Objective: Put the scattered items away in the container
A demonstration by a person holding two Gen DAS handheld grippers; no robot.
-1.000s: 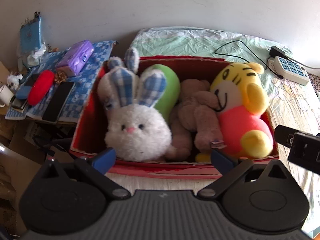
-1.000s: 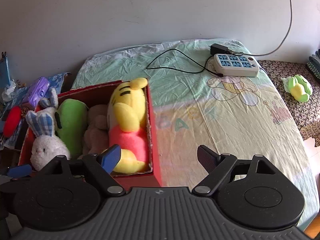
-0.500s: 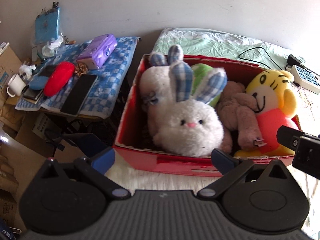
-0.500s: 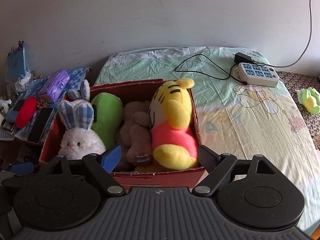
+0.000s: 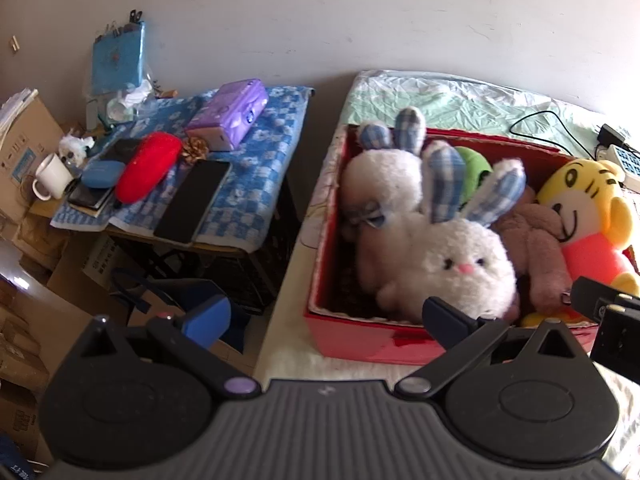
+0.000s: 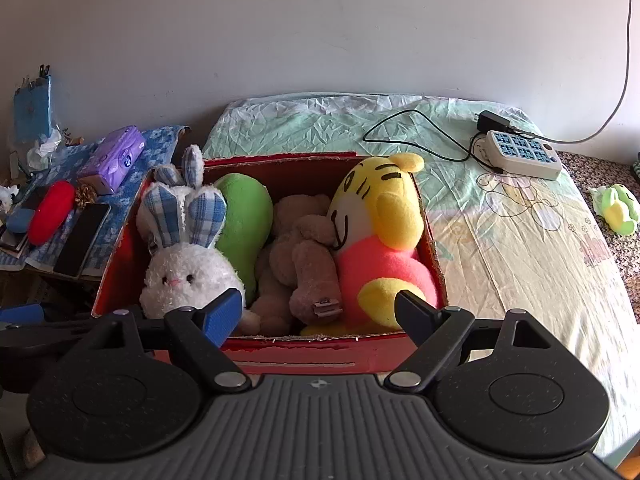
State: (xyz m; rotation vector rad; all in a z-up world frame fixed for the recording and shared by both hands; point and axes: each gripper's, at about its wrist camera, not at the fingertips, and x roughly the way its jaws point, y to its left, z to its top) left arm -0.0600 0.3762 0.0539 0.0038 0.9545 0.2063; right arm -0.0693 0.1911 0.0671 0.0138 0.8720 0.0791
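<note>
A red cardboard box (image 6: 304, 350) stands on the bed and holds a white bunny (image 6: 188, 276) with checked ears, a green plush (image 6: 242, 220), a brown bear (image 6: 304, 256) and a yellow tiger (image 6: 380, 232). In the left wrist view the box (image 5: 360, 340), bunny (image 5: 436, 264), bear (image 5: 540, 248) and tiger (image 5: 584, 216) sit right of centre. My left gripper (image 5: 324, 316) is open and empty, left of the box's near corner. My right gripper (image 6: 318, 312) is open and empty, just before the box's near wall. A small green-yellow plush (image 6: 618, 210) lies far right.
A side table with blue checked cloth (image 5: 256, 168) carries a purple tissue pack (image 5: 230, 114), red case (image 5: 146, 166), phone (image 5: 192, 200) and mug (image 5: 52, 176). A power strip (image 6: 522, 154) with cables lies on the bed sheet (image 6: 520, 264). Cardboard boxes (image 5: 24, 136) stand at left.
Both grippers have swung left and drawn back from the box. The box has moved right in the left view and toward centre in the right view. Both stayed open.
</note>
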